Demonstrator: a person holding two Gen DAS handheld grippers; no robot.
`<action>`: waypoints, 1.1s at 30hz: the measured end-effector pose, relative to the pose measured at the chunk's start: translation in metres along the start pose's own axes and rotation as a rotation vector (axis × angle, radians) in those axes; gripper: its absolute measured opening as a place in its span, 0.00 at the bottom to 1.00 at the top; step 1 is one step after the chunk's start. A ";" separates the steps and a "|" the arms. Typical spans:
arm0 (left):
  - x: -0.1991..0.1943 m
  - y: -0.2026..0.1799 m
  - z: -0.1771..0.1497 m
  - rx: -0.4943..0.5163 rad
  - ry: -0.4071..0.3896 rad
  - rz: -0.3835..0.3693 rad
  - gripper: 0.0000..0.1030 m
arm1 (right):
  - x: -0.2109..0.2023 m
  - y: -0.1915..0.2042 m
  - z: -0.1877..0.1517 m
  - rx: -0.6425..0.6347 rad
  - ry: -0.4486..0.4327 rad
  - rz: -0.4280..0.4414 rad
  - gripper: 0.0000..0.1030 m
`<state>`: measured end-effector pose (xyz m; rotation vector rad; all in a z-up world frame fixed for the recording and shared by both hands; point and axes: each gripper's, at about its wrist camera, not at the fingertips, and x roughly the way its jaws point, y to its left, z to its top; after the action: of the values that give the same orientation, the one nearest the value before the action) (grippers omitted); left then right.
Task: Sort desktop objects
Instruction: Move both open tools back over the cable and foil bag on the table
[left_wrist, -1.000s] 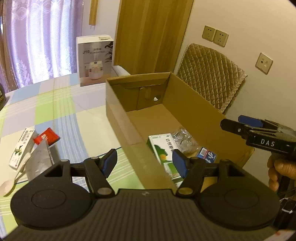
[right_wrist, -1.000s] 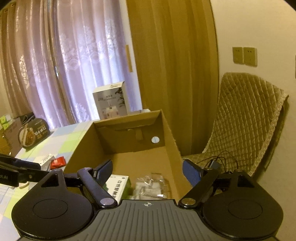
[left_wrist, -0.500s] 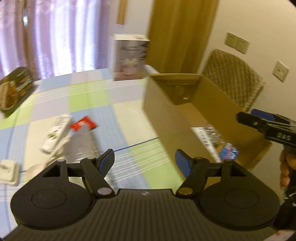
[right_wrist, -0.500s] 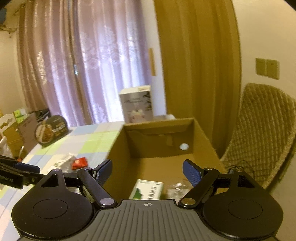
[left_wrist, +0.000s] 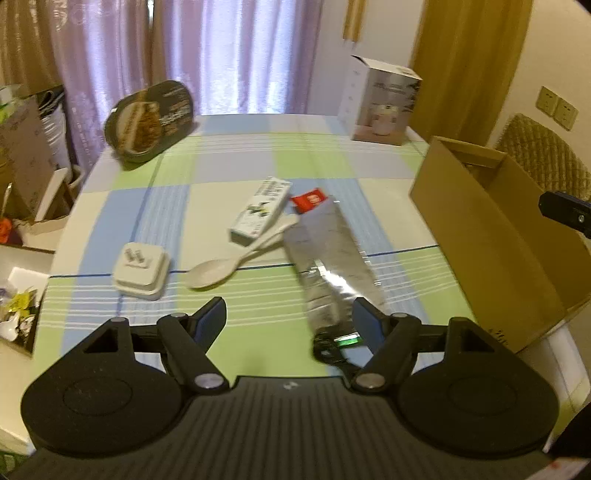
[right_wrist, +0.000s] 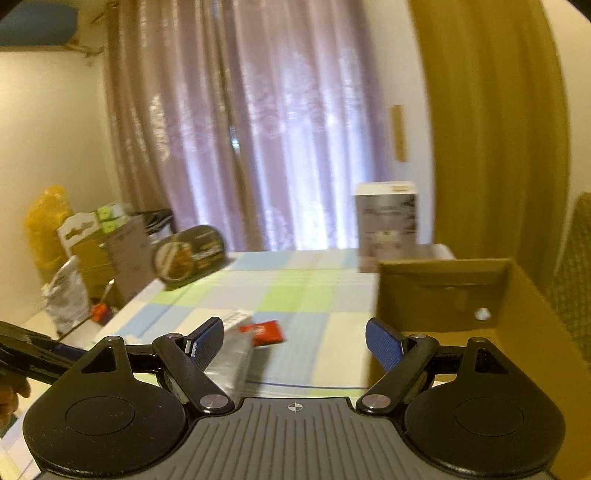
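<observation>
1. Hovering above the near edge of the checked surface (left_wrist: 236, 166), the left gripper (left_wrist: 289, 320) has its jaws spread wide with nothing between them.
2. At 1 o'clock from the left gripper, just past its right finger, a silver foil pouch (left_wrist: 328, 258) lies flat, running away toward 12 o'clock. A dark item with a green mark (left_wrist: 338, 345) sits at the pouch's near end; blur hides what it is.
3. At 11 o'clock, a pale plastic spoon (left_wrist: 236, 258) lies with its bowl nearest. Its handle reaches under a long white carton (left_wrist: 260, 210).
4. At 10 o'clock, a white square case (left_wrist: 141, 268) rests apart from the spoon.
5. Beyond the pouch's far end, a red packet (left_wrist: 308, 201) touches it, just beside the carton.
6. At 2 o'clock, an open cardboard box (left_wrist: 491, 236) stands at the surface's right edge. Its contents are not visible in either view.
7. At the far edge, a dark oval food package (left_wrist: 151, 122) leans at 11 o'clock and a white appliance box (left_wrist: 380, 105) stands upright at 1 o'clock.
8. The right gripper (right_wrist: 294, 341) is held over the right side of the surface, jaws likewise wide apart and empty, with the red packet seen between its fingers and the cardboard box at its 2 o'clock.
9. The right wrist view is motion-blurred, so small details there cannot be told.
</observation>
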<state>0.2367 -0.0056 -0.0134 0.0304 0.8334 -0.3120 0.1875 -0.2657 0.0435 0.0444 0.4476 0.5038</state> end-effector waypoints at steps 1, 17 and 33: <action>-0.001 0.004 -0.001 -0.001 -0.002 0.006 0.71 | 0.003 0.006 0.000 -0.007 0.003 0.011 0.79; 0.031 0.022 -0.023 0.036 0.116 -0.028 0.73 | 0.049 0.046 -0.009 -0.087 0.096 0.087 0.80; 0.086 -0.033 -0.049 0.004 0.208 -0.100 0.62 | 0.099 0.047 -0.023 -0.118 0.306 0.119 0.80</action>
<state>0.2454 -0.0525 -0.1062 0.0251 1.0426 -0.4090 0.2333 -0.1790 -0.0097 -0.1220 0.7161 0.6572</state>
